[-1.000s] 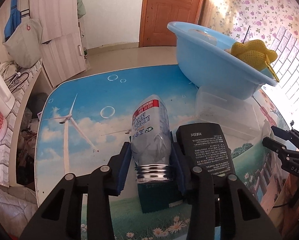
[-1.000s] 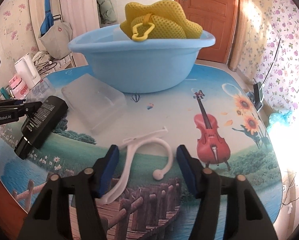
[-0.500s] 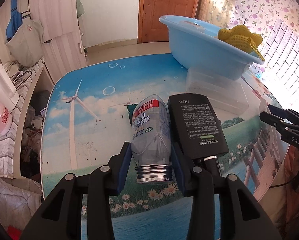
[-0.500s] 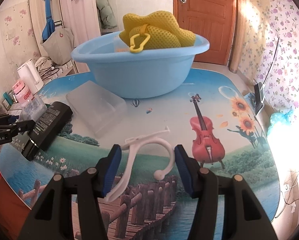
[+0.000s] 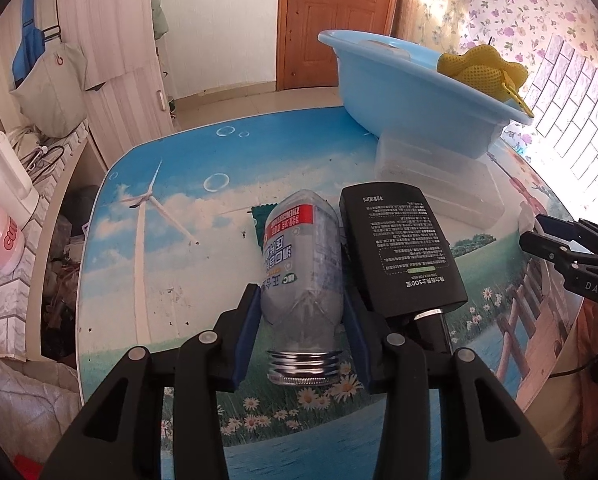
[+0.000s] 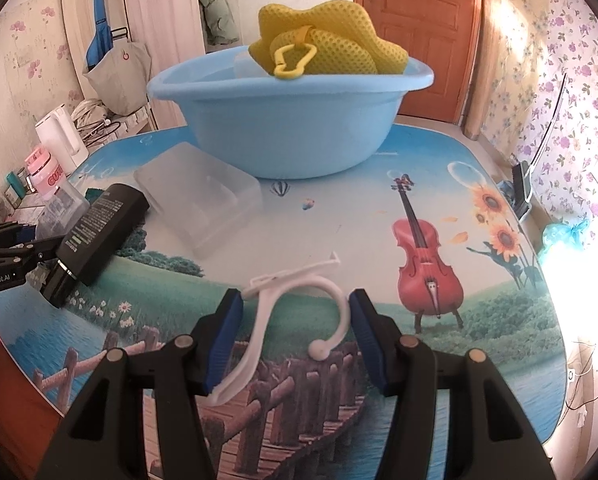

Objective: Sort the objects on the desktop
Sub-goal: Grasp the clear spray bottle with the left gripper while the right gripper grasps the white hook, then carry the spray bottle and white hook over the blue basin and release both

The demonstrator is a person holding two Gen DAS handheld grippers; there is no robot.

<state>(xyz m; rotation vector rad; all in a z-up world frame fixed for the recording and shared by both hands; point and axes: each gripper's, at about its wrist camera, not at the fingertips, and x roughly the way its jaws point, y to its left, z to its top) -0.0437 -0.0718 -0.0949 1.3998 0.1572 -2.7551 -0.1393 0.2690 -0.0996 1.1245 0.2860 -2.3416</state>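
Observation:
My left gripper [image 5: 301, 314] is shut on a clear plastic bottle [image 5: 303, 268] with a red and white label, its threaded neck toward the camera. A black flat bottle [image 5: 399, 248] lies on the table right beside it. My right gripper [image 6: 295, 316] is around a white plastic hanger hook [image 6: 287, 308] on the table, with its blue pads close on both sides; I cannot tell whether they press it. A blue basin [image 6: 291, 120] holds a yellow mesh bag [image 6: 327, 44]. The basin also shows in the left wrist view [image 5: 411, 92].
A clear plastic lidded box [image 6: 199, 196] lies in front of the basin, also in the left wrist view [image 5: 435, 176]. A white kettle [image 6: 61, 136] and a pink cup [image 6: 45, 168] stand on a side shelf. The table edge [image 5: 87, 264] drops off at the left.
My left gripper has drawn back toward the table's near edge with the bottle in it. My right gripper has closed in a little around the white hook.

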